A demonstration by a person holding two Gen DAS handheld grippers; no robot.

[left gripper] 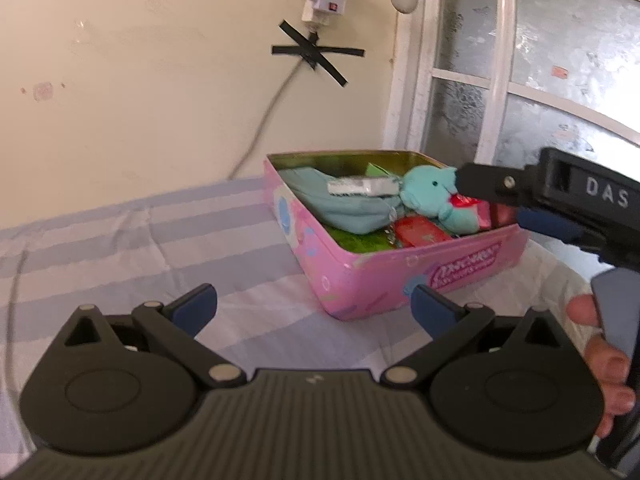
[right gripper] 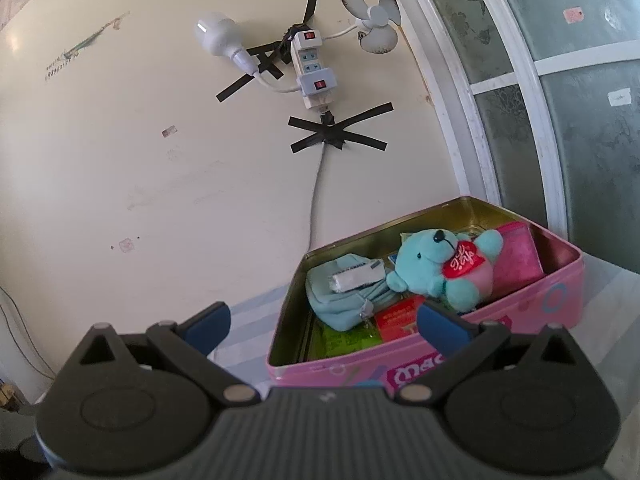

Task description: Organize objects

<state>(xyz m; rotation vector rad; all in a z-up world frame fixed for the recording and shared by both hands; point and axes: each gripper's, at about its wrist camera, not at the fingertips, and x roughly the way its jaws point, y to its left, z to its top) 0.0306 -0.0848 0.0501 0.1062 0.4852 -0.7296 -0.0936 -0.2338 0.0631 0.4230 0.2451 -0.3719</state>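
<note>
A pink tin box (left gripper: pixel 400 276) (right gripper: pixel 560 300) lies open on a striped cloth. Inside it are a teal teddy bear (left gripper: pixel 432 196) (right gripper: pixel 436 268) with a red heart, a teal pouch (left gripper: pixel 340 210) (right gripper: pixel 344 304), a small white packet (left gripper: pixel 360 187) (right gripper: pixel 356 278), a red pack (left gripper: pixel 420 236) (right gripper: pixel 400 316) and a pink pouch (right gripper: pixel 516 260). My left gripper (left gripper: pixel 316 308) is open wide over the cloth, short of the box's near corner, with nothing in it. My right gripper (right gripper: pixel 324 320) (left gripper: pixel 492 200) is open and empty at the box's front wall, its upper finger close by the bear's head.
The striped cloth (left gripper: pixel 140 248) stretches left of the box. On the cream wall a power strip (right gripper: pixel 310 68), a bulb (right gripper: pixel 218 36) and a small fan (right gripper: pixel 376 20) are taped up, with a cable (right gripper: pixel 316 200) running down. A white-framed window (left gripper: pixel 496 80) stands behind the box. A hand (left gripper: pixel 608 360) is at the right.
</note>
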